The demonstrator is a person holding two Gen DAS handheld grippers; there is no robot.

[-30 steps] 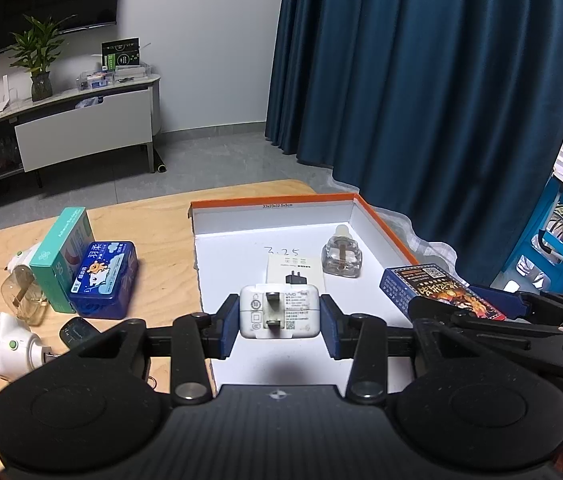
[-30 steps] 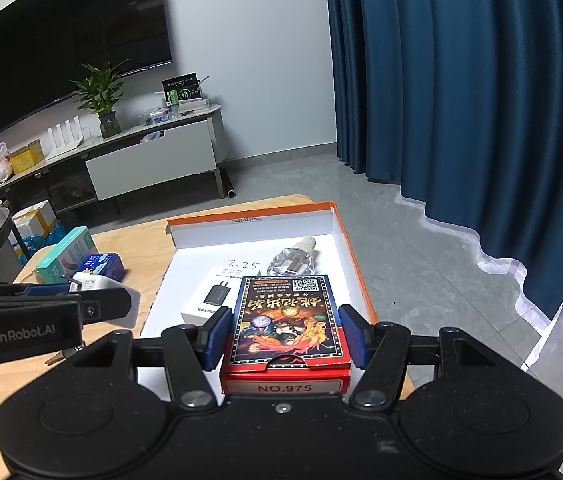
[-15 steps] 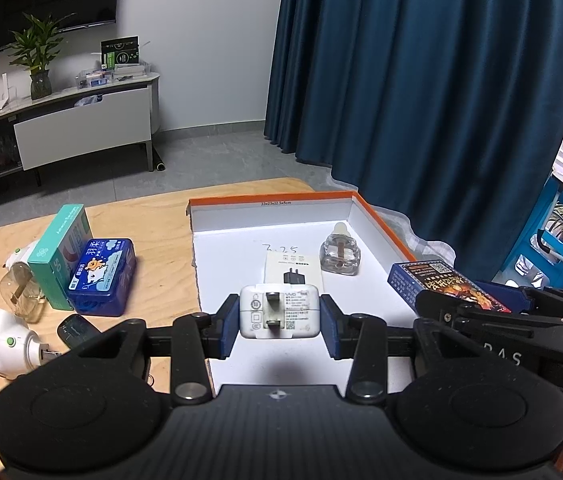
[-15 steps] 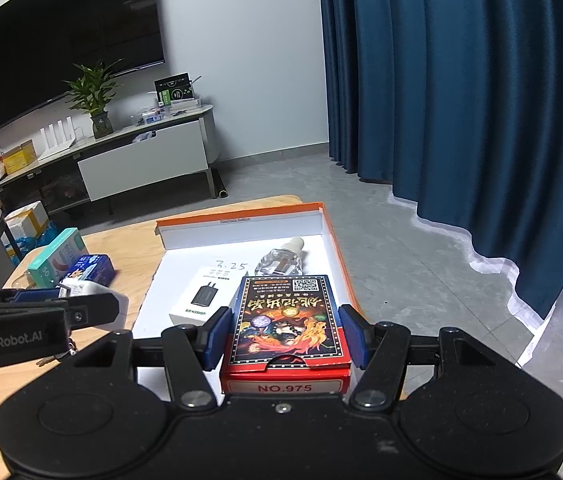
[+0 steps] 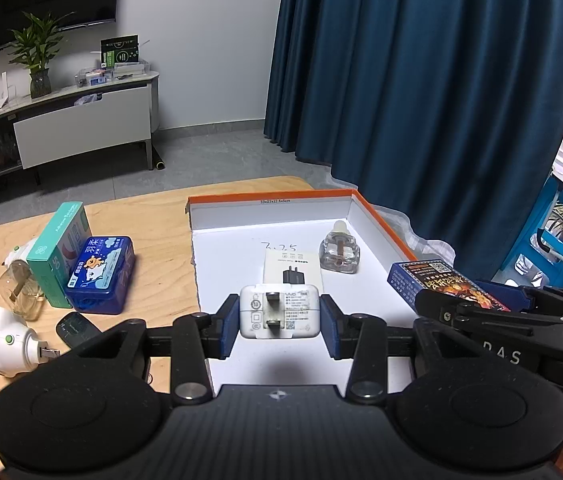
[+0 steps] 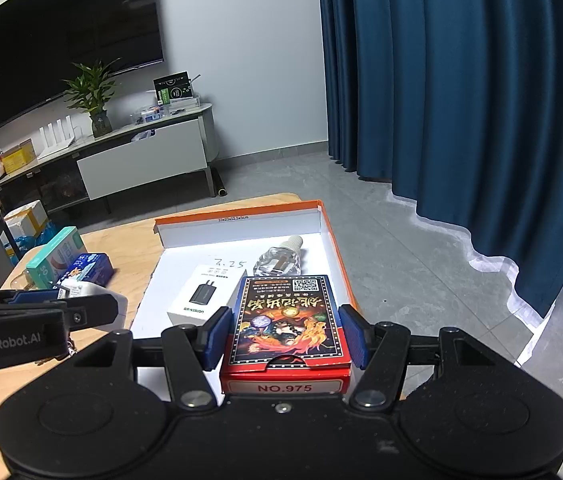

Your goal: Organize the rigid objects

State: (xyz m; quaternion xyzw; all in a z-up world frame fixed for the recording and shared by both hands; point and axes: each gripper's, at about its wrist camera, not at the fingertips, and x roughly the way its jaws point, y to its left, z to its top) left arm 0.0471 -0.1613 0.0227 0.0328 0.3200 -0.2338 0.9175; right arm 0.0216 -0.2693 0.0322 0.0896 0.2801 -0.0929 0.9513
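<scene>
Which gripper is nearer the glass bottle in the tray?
Right. The right gripper, holding the card box, sits just in front of the glass bottle; the left gripper, holding the white charger, is farther back and left.

Charger (image 5: 279, 312), between the left fingers: smooth white plastic, slight sheen, two metal prongs. Card box (image 6: 287, 322), between the right fingers: glossy printed cardboard. Finger pads (image 5: 228, 330): matt blue, ribbed. Tray (image 5: 381, 222) ahead of both: matt white card inside, orange rim. Bottle (image 5: 339, 254) beyond the charger: clear, glassy. Table (image 5: 153, 216) left of the fingers: pale, smooth wood.
</scene>
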